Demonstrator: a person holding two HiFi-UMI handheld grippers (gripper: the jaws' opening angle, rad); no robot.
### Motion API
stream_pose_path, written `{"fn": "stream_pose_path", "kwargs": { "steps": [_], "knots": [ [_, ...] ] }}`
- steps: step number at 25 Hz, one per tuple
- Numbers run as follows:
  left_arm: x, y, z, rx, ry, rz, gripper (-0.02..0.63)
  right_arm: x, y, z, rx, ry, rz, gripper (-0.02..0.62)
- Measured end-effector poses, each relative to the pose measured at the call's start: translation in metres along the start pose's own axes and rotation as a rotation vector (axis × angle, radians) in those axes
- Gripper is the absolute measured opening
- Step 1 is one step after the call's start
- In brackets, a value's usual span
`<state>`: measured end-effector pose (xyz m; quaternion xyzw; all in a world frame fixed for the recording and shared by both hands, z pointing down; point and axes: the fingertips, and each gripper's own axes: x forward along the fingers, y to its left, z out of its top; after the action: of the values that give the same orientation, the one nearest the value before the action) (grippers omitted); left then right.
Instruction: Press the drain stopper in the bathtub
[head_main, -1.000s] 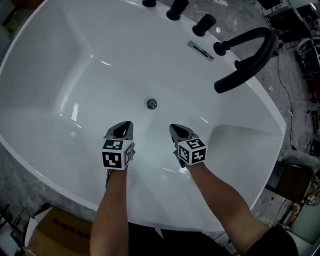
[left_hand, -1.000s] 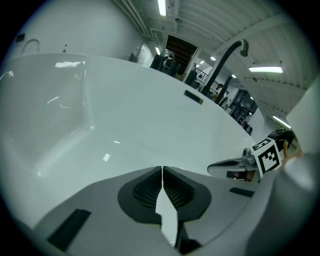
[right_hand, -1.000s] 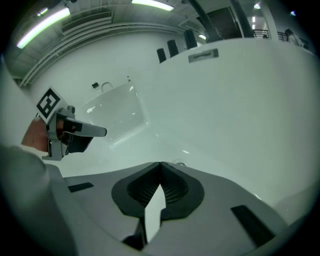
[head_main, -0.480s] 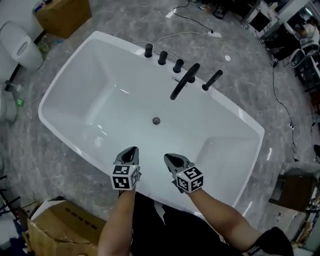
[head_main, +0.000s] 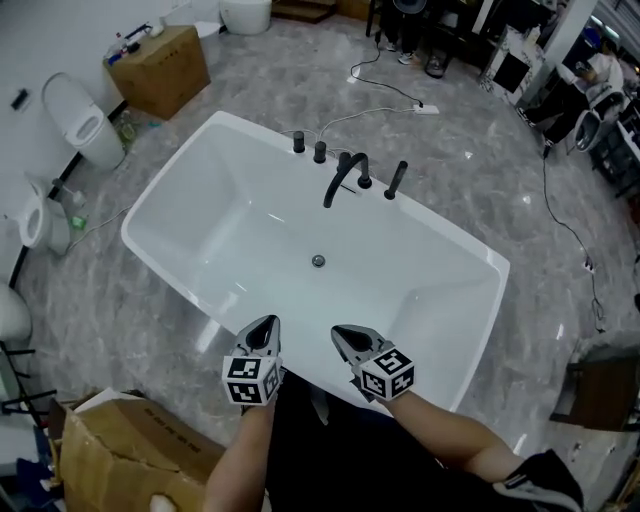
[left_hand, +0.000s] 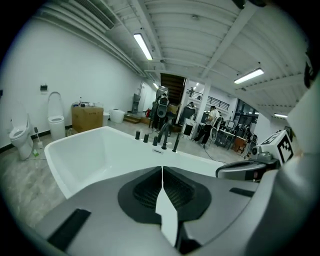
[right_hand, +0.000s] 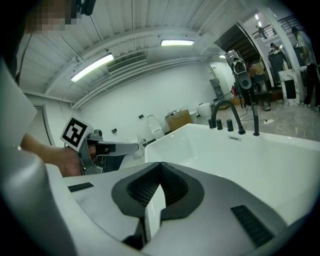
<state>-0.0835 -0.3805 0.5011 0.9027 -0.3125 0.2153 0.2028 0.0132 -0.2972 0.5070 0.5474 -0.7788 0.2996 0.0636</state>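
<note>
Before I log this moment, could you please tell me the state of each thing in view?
Bathtub: empty, no water in it.
Drain stopper: set in the tub floor, untouched; up or down cannot be told.
Faucet: off, no water running.
Left tool: shut, holding nothing, by the near rim.
Right tool: shut, holding nothing, by the near rim.
Cardboard box: flaps open.

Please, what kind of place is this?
Probably a sanitary-ware showroom or workshop, not a home: a freestanding bathtub stands on an open marbled floor, toilets stand along the wall, and a cardboard box sits nearby.
</note>
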Motion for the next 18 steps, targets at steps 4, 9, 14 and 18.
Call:
{"fn": "stream_pose_path", "kwargs": {
  "steps": [4,9,14,18],
  "knots": [
    [-0.045,-0.028,0.016,0.0,-0.065,0.022,0.021,-0.042,0.021,0.023,-0.051,-0.067,0.016,0.014],
    [-0.1,-0.06,0.039,0.016,-0.115,0.034,0.021,-0.09,0.051,0.054,-0.024,-0.134,0.068,0.014],
    [-0.135,-0.08,0.055,0.025,-0.164,0.037,0.022,-0.12,0.08,0.075,-0.081,-0.168,0.116,0.012],
    [-0.152,-0.08,0.063,0.018,-0.199,0.051,0.021,-0.127,0.094,0.085,-0.099,-0.183,0.157,0.012]
  ]
}}
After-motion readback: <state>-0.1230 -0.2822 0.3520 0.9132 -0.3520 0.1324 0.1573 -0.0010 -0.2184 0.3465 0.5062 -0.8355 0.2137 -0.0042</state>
